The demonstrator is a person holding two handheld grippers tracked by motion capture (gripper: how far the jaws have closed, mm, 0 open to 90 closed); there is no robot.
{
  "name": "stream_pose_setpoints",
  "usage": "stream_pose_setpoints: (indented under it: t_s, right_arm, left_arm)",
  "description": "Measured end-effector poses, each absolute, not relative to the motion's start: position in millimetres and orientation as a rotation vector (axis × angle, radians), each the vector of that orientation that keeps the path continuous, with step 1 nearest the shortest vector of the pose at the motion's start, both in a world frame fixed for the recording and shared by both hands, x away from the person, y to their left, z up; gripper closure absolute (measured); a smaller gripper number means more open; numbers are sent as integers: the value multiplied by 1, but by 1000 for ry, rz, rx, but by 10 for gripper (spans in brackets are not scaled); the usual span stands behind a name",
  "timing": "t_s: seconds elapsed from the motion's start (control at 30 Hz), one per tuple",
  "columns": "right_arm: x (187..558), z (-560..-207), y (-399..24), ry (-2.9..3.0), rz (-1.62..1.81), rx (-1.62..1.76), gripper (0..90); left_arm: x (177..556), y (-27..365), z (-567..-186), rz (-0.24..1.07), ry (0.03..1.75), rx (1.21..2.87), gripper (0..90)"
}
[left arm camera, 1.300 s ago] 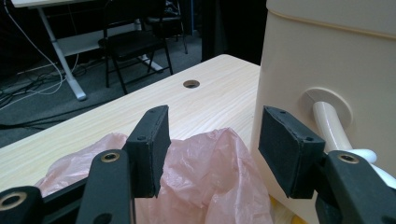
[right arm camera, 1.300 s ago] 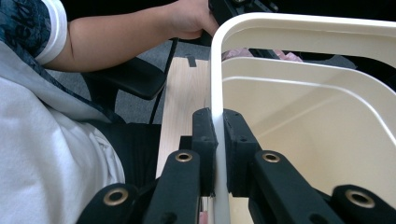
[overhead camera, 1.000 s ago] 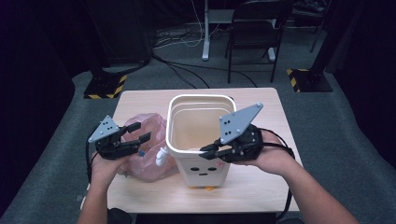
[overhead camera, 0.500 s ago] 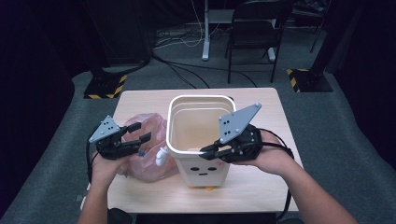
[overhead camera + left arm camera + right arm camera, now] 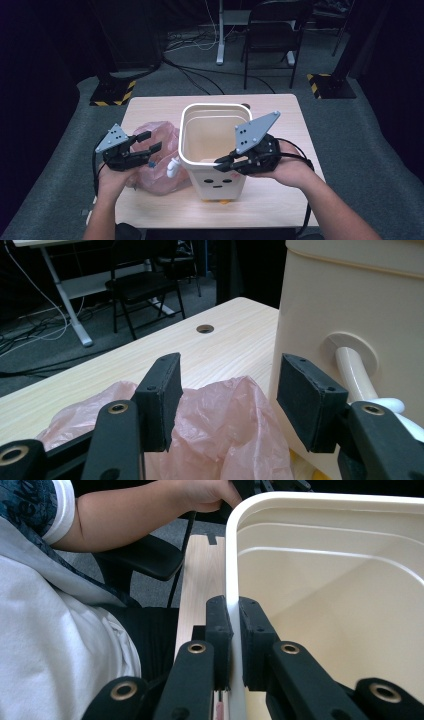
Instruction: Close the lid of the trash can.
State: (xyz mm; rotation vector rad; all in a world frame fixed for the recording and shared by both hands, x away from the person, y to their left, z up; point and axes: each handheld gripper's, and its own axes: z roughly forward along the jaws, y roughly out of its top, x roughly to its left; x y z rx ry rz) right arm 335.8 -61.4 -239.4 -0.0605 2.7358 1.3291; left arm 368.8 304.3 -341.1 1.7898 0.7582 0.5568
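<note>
A cream plastic bin (image 5: 212, 150) stands upright in the middle of the light wooden desk (image 5: 290, 115), with a small face printed on its front wall. The right gripper (image 5: 223, 163) is at the near right part of the bin's rim, and its jaws are pinching this rim: in the right gripper view one pad lies on the outer side of the wall and the other pad on the inner side, with the thin white edge between them. The inside of the bin (image 5: 325, 605) looks bare as far as this view shows it. A crumpled pink plastic bag (image 5: 157, 160) lies on the desk just beside the bin, on its left side, and seems to touch its wall. The left gripper (image 5: 150, 142) hovers over this bag with its jaws spread apart and nothing between the pads; in the left gripper view the pink bag (image 5: 215, 430) shows below and behind the two pads. At the right of that view a white handle (image 5: 357, 380) comes out of a round socket in the bin's side wall. On the floor behind the desk a dark folding chair (image 5: 277, 30) stands.
</note>
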Motion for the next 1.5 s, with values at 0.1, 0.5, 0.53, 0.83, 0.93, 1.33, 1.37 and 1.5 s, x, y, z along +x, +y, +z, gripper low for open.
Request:
stream_pose_setpoints:
  t_s: [0.1, 0.5, 0.53, 0.83, 0.93, 1.33, 1.37, 1.5]
  right_arm:
    - [337, -241, -62, 2739, 1334, -53, 839]
    - [338, -246, -70, 2689, 1409, 3, 633]
    - [337, -246, -71, 2680, 1427, 13, 618]
    - [339, -242, -102, 2583, 1542, 117, 581]
    - [340, -244, -117, 2536, 1562, 177, 573]
    - [345, -251, -157, 2356, 1642, 397, 557]
    - [345, -252, -160, 2346, 1643, 413, 556]
    - [346, -255, -168, 2322, 1637, 458, 550]
  left_arm:
    - [369, 304, -341, 557, 758, 1790, 428]
    - [369, 306, -341, 559, 763, 1789, 428]
    - [369, 306, -341, 559, 764, 1788, 428]
    - [369, 308, -342, 562, 772, 1785, 428]
    - [370, 308, -342, 562, 776, 1785, 428]
    - [370, 309, -344, 562, 781, 1785, 426]
    - [370, 309, -344, 563, 782, 1785, 426]
    - [370, 311, -343, 564, 784, 1783, 425]
